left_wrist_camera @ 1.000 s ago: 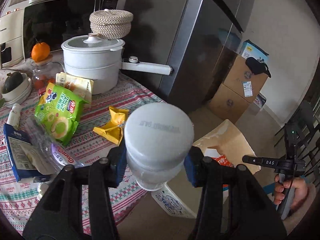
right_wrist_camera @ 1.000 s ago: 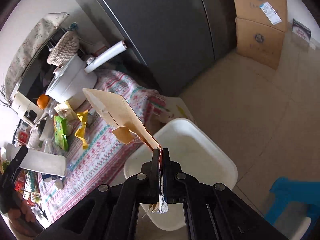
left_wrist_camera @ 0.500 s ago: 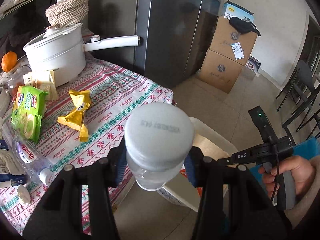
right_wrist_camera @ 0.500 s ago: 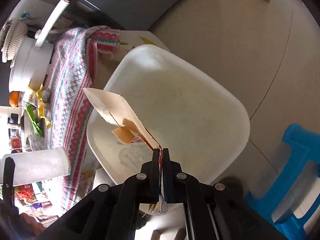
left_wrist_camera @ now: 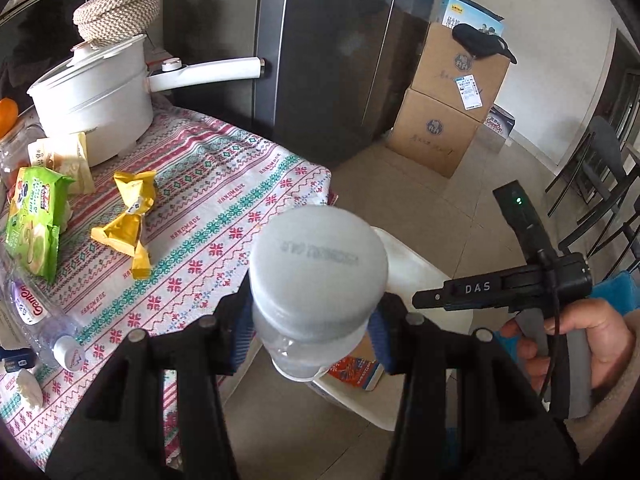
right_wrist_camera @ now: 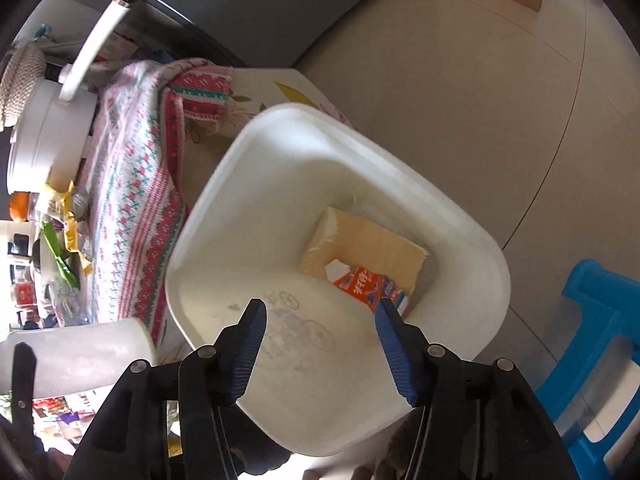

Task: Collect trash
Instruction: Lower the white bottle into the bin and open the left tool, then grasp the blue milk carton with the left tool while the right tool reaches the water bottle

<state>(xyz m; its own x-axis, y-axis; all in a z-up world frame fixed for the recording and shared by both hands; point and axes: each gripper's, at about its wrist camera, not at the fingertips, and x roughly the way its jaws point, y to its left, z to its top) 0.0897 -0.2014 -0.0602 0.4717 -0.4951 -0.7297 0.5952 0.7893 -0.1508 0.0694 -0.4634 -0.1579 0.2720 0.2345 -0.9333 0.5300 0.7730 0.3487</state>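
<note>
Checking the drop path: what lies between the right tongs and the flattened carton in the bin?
Nothing: in the right wrist view only bare white bin wall separates the open right tongs from the flattened carton.

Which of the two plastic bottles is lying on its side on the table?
The clear labelled bottle with the white cap at the tablecloth's left edge. The other, the grey-capped bottle, is gripped off the table between the left gripper fingers.

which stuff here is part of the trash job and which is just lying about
Job: white bin, flattened carton in it, jar in left gripper, yellow wrapper, green packet, plastic bottle.
Lying about: white pot, woven basket, cardboard boxes, blue stool.
</note>
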